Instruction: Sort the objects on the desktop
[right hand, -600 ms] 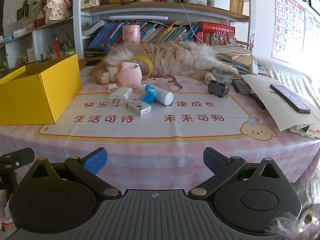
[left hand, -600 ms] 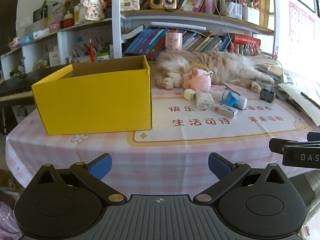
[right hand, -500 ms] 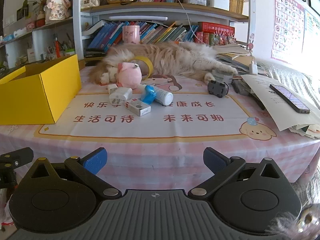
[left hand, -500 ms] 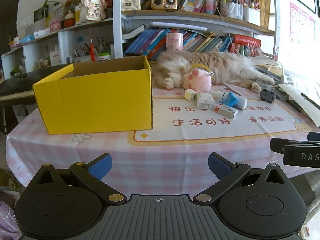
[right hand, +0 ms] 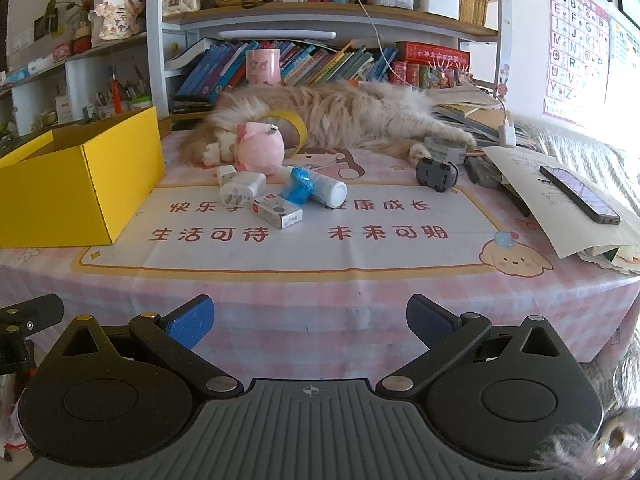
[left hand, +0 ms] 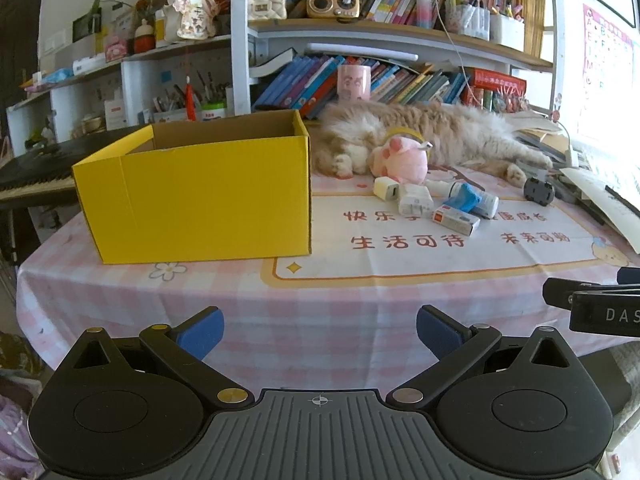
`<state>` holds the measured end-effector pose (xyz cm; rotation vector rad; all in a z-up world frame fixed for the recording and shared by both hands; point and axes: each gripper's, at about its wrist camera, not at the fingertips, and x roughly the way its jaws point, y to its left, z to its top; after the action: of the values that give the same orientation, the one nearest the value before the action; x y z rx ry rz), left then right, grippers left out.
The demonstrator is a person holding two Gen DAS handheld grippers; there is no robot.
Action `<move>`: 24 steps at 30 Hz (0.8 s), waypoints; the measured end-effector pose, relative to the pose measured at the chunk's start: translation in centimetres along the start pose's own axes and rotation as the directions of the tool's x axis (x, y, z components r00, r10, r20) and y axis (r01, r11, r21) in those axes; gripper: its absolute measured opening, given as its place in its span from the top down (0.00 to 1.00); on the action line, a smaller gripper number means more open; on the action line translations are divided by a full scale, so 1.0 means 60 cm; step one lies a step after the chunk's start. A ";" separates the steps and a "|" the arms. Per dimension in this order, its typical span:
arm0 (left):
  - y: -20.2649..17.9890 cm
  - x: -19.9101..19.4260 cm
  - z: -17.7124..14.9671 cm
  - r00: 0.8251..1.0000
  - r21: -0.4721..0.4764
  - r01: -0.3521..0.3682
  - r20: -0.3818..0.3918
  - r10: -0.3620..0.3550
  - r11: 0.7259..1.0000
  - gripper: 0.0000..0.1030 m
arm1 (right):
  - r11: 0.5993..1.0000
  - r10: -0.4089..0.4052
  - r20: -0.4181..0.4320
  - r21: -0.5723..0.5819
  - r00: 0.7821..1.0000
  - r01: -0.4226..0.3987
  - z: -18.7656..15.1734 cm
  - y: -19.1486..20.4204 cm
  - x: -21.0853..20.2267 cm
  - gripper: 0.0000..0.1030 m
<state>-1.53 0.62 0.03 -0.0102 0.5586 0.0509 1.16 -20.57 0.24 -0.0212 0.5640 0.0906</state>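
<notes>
Nothing shifted on the table since the earlier frames; left-wrist view drifted very slightly. Left gripper (left hand: 318, 330) and right gripper (right hand: 308, 320) both spread wide, empty, hovering off the table's near edge, well apart from the clutter.

Small items clustered mid-mat before the cat (right hand: 340, 116): white charger (right hand: 242, 189), small carton (right hand: 277, 210), blue-wrapped tube (right hand: 326, 189), pink plush (right hand: 260, 152), tape roll (right hand: 294, 128).

- Carton: likely light, stiff; best pinched across its narrow sides.
- Tube: probably rolls, slick.
- Plush: soft, forgiving anywhere.

Yellow box (left hand: 200, 192) open-topped, left of the cluster; visible interior bare, floor hidden.
</notes>
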 end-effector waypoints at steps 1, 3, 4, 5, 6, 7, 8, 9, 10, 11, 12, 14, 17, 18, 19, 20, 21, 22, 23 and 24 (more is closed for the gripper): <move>0.000 0.000 0.000 1.000 0.000 0.000 -0.001 0.000 1.000 0.00 | 1.000 0.000 -0.001 0.000 1.000 0.000 0.000 0.000 0.000 0.00; -0.001 0.001 0.000 1.000 -0.001 0.000 -0.002 0.000 1.000 0.00 | 1.000 0.000 -0.002 0.001 1.000 0.000 0.000 0.000 0.000 0.00; -0.001 0.001 0.000 1.000 -0.001 0.001 -0.003 -0.001 1.000 0.00 | 1.000 0.001 -0.002 0.001 1.000 -0.001 0.000 0.000 0.000 0.00; -0.001 0.001 0.000 1.000 0.000 0.001 -0.002 -0.001 1.000 0.00 | 1.000 0.000 -0.002 0.002 1.000 0.000 0.000 0.000 0.000 0.00; -0.001 0.000 0.000 1.000 0.003 0.002 -0.002 -0.002 1.000 0.00 | 1.000 -0.001 -0.002 0.002 1.000 0.001 0.000 0.000 0.000 0.00; -0.002 0.001 0.000 1.000 0.005 0.004 -0.003 -0.004 1.000 0.00 | 1.000 -0.001 -0.002 0.003 1.000 0.001 0.000 0.000 0.001 0.00; -0.003 0.001 0.000 1.000 0.008 0.005 -0.003 -0.005 1.000 0.00 | 1.000 -0.002 -0.004 0.004 1.000 0.002 0.000 -0.001 0.001 0.00; -0.004 0.001 0.000 1.000 0.011 0.006 -0.004 -0.006 1.000 0.00 | 1.000 -0.003 -0.005 0.006 1.000 0.003 0.000 -0.001 0.001 0.00; -0.004 0.001 0.000 1.000 0.013 0.007 -0.004 -0.007 1.000 0.00 | 1.000 -0.003 -0.005 0.006 1.000 0.003 0.000 -0.001 0.001 0.00; -0.004 0.001 0.000 1.000 0.014 0.007 -0.004 -0.007 1.000 0.00 | 1.000 0.000 -0.005 0.006 1.000 0.000 0.000 -0.001 0.002 0.00; -0.003 0.001 0.002 1.000 0.012 0.006 -0.005 -0.006 1.000 0.00 | 1.000 0.003 -0.004 0.005 1.000 -0.002 0.000 -0.001 0.001 0.00; -0.001 0.002 0.003 1.000 0.008 0.004 -0.007 -0.004 1.000 0.00 | 1.000 0.012 0.000 -0.003 1.000 -0.012 0.000 0.001 0.002 0.00; 0.003 0.001 0.002 1.000 0.000 -0.005 -0.009 0.005 1.000 0.00 | 1.000 0.025 0.003 -0.016 1.000 -0.025 0.002 0.006 0.003 0.00; 0.004 0.001 0.002 1.000 -0.003 -0.007 -0.009 0.007 1.000 0.00 | 0.999 0.027 0.002 -0.018 1.000 -0.027 0.003 0.007 0.003 0.00; 0.005 0.001 0.001 1.000 -0.006 -0.011 -0.009 0.010 1.000 0.00 | 0.999 0.028 0.000 -0.019 1.000 -0.028 0.003 0.008 0.004 0.00; 0.006 0.000 0.001 1.000 -0.008 -0.013 -0.009 0.013 1.000 0.00 | 0.999 0.030 -0.003 -0.019 1.000 -0.030 0.003 0.010 0.005 0.00; 0.007 0.000 0.001 1.000 -0.009 -0.015 -0.010 0.015 1.000 0.00 | 0.999 0.030 -0.006 -0.019 1.000 -0.030 0.003 0.011 0.006 0.00; 0.008 0.000 -0.001 1.000 -0.010 -0.017 -0.011 0.016 1.000 0.00 | 0.999 0.030 -0.008 -0.018 1.000 -0.030 0.004 0.011 0.006 0.00; 0.008 -0.001 -0.002 1.000 -0.011 -0.017 -0.012 0.017 1.000 0.00 | 0.999 0.030 -0.010 -0.018 0.999 -0.031 0.004 0.013 0.007 0.00; 0.009 -0.001 -0.002 1.000 -0.011 -0.018 -0.013 0.017 1.000 0.00 | 0.999 0.032 -0.011 -0.018 0.999 -0.032 0.003 0.013 0.007 0.00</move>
<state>-1.70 1.17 -0.03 -0.0168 0.5711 0.0711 1.53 -19.74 0.20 -0.0308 0.5744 0.1269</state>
